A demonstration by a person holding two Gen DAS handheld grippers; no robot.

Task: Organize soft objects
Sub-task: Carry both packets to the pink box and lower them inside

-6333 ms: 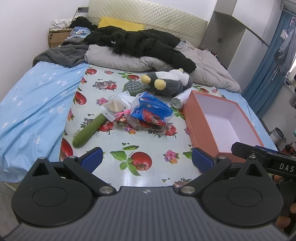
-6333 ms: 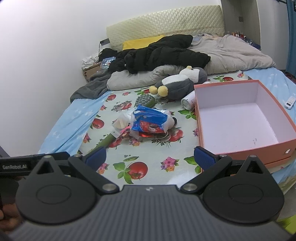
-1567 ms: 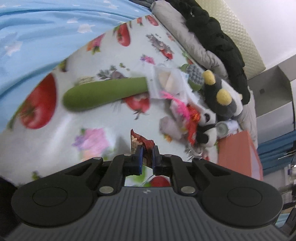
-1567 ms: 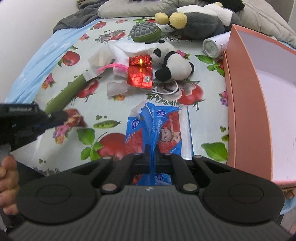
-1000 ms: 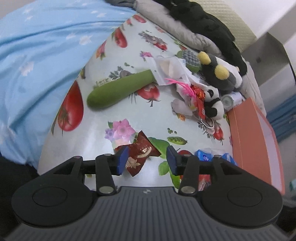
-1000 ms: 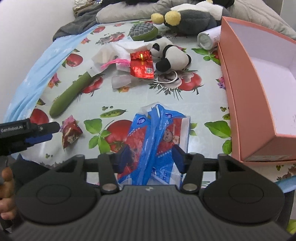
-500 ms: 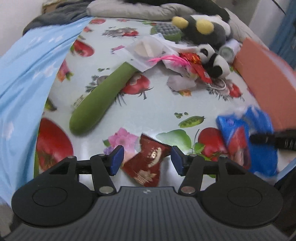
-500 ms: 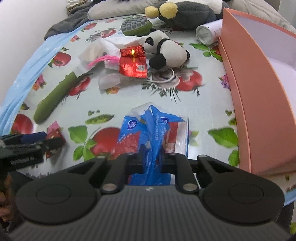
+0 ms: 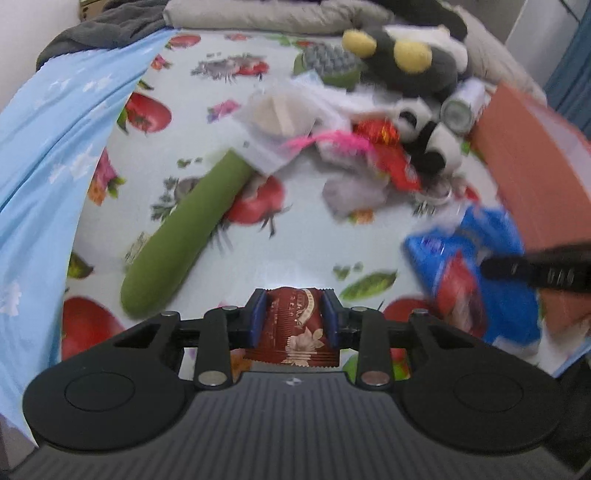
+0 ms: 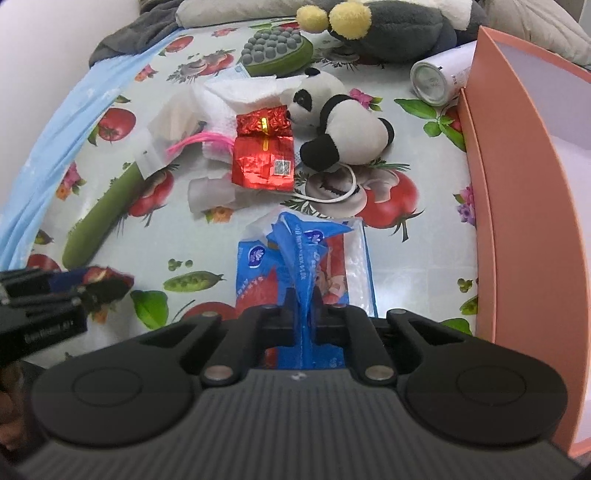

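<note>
My left gripper (image 9: 293, 318) is low over the fruit-print sheet. Its jaws are closing, and the blue pads touch both sides of a dark red snack packet (image 9: 295, 332). My right gripper (image 10: 303, 314) is shut on a raised fold of the blue tissue pack (image 10: 306, 258), which lies flat on the sheet beside the orange box (image 10: 524, 184). A panda plush (image 10: 343, 129), a red foil packet (image 10: 264, 151) and a long green plush (image 9: 192, 236) lie further back. In the right wrist view the left gripper (image 10: 55, 291) shows blurred at the left edge.
A grey plush with yellow feet (image 10: 388, 26), a green massage brush (image 10: 277, 51), a white bottle (image 10: 436, 79) and crumpled tissues (image 10: 229, 99) crowd the back. A white cord loop (image 10: 332, 184) lies by the panda. Blue bedding (image 9: 40, 155) runs along the left.
The left jaws have closed in from wide apart onto the dark red packet. The right jaws, open a second ago, stay pinched on the tissue pack's fold. Both hands have moved closer to the pile.
</note>
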